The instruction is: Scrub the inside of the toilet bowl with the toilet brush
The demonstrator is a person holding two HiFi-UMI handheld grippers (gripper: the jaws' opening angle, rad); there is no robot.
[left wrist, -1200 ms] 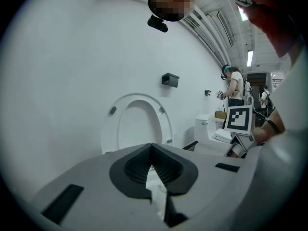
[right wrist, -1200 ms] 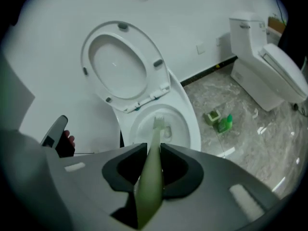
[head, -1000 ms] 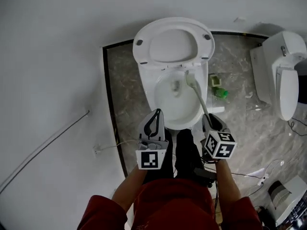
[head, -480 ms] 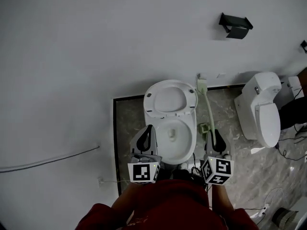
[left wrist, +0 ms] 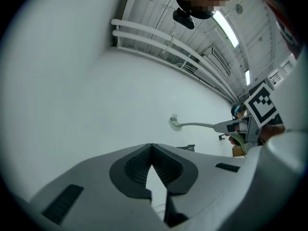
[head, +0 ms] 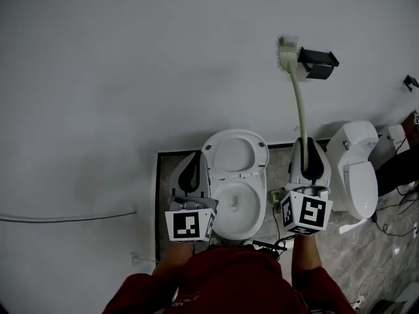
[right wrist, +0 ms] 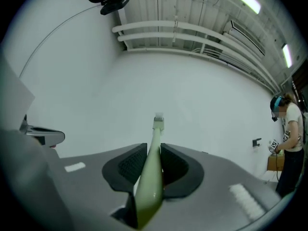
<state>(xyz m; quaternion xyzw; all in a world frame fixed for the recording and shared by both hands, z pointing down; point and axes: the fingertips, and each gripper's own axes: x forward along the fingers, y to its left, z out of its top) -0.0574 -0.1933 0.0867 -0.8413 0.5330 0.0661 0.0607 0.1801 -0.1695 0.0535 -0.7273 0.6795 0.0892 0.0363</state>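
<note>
The white toilet (head: 230, 209) stands below me with its lid (head: 234, 154) up and the bowl bare. My right gripper (head: 306, 142), to the right of the bowl, is shut on the pale green toilet brush (head: 300, 103). The handle points up along the white wall, and the brush head (head: 286, 48) is high, beside a black wall fixture (head: 319, 61). In the right gripper view the handle (right wrist: 150, 177) runs between the jaws of my right gripper (right wrist: 154, 150) to the brush head (right wrist: 159, 122). My left gripper (head: 194, 157) (left wrist: 152, 146) is shut and empty, left of the bowl.
A second white toilet (head: 357, 170) stands at the right. A small green holder (head: 275, 195) sits on the marble floor between the two toilets. A thin cable (head: 65, 216) runs at the left. Another person (right wrist: 290, 138) stands at the far right.
The right gripper has lifted the brush out of the bowl, up and to the right, until it points up the wall. Both grippers rose and the head view tilted up.
</note>
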